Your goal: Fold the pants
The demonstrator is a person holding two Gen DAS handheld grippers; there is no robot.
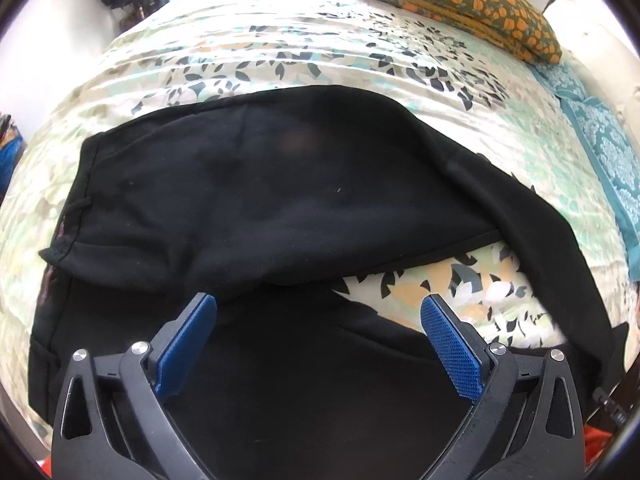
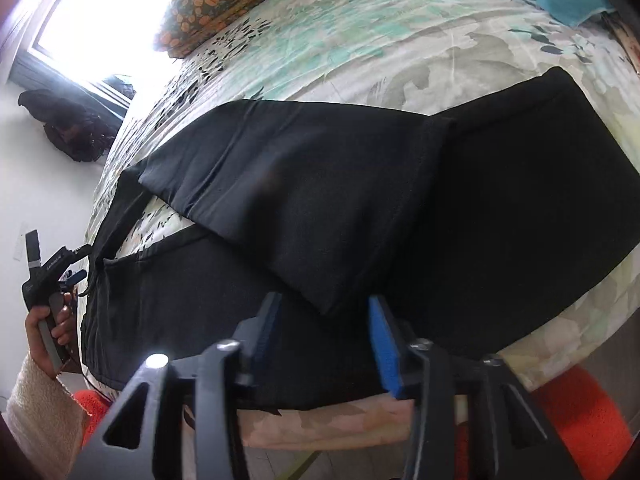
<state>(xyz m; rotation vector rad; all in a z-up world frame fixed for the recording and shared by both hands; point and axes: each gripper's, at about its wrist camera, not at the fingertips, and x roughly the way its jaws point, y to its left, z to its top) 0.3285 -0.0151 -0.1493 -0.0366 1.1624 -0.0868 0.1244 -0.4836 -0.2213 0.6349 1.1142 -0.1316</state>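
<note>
The black soft-fabric pants [image 1: 280, 184] are lying across the floral-print bed [image 1: 280, 60], 1 leg doubled over toward 12 o'clock for a flat fold. The left gripper [image 1: 318, 312] and right gripper [image 2: 324, 316] are both hovering spread, pinching nothing, probably readying the next grab.

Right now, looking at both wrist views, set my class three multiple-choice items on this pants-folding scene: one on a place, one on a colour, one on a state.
1. Where do the pants lie?
A. on a bed
B. on a chair
C. on the floor

2. What colour are the pads on the left claw?
A. red
B. blue
C. green

3. How does the right claw stand?
A. shut on a pillow
B. shut on the pants
C. open, gripping nothing

Answers: 1 A, the flowered bedspread lies under them; 2 B, both pads show blue; 3 C, there is a gap between its fingers with nothing pinched.
</note>
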